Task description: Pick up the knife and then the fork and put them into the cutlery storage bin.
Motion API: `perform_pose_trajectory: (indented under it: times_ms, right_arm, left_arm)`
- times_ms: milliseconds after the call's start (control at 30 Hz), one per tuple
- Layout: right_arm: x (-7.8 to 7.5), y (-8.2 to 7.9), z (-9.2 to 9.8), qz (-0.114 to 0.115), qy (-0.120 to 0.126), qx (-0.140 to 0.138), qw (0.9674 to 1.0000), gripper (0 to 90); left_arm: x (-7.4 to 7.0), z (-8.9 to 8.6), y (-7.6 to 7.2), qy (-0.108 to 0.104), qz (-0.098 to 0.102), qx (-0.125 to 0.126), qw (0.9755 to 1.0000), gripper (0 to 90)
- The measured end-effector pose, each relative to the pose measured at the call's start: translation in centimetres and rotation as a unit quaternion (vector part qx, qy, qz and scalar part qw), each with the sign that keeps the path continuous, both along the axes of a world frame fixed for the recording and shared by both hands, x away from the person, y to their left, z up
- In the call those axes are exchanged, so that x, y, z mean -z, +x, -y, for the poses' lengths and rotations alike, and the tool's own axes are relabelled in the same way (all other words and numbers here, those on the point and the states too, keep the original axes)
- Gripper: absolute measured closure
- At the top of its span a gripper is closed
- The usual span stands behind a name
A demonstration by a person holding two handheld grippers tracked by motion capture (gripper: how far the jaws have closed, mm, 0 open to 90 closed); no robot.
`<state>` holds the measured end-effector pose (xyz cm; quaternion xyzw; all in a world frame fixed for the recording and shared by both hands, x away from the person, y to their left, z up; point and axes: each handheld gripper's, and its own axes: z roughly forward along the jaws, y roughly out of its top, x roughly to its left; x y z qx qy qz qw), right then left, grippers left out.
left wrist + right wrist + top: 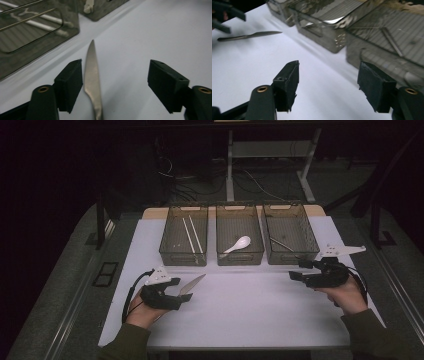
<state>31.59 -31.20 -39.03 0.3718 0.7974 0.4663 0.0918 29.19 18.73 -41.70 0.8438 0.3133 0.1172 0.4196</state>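
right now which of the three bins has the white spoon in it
The middle bin. The white spoon lies in it, while the left bin holds a pair of chopsticks and the right bin holds a thin metal utensil.

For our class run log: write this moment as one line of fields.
left hand-held gripper: open, knife lying between jaws | right hand-held gripper: open, empty | bins: chopsticks, spoon, metal utensil

You are looking at a knife of smooth, dull-shining metal, lying on a matt white table. The three bins are showing translucent, smoky, glossy plastic. Your gripper pads are looking matt black.
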Motion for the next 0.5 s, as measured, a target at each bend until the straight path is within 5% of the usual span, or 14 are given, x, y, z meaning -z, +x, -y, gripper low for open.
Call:
perform_pose_trajectory:
  times_ms: [500]
  right_arm:
    - [1.8,-2.5,-1.6,-0.01,-0.011,-0.033,0.9994,33.0]
  left_arm:
    - [1.7,-1.8,-0.3,0.04,-0.049,-0.024,0.9977,57.7]
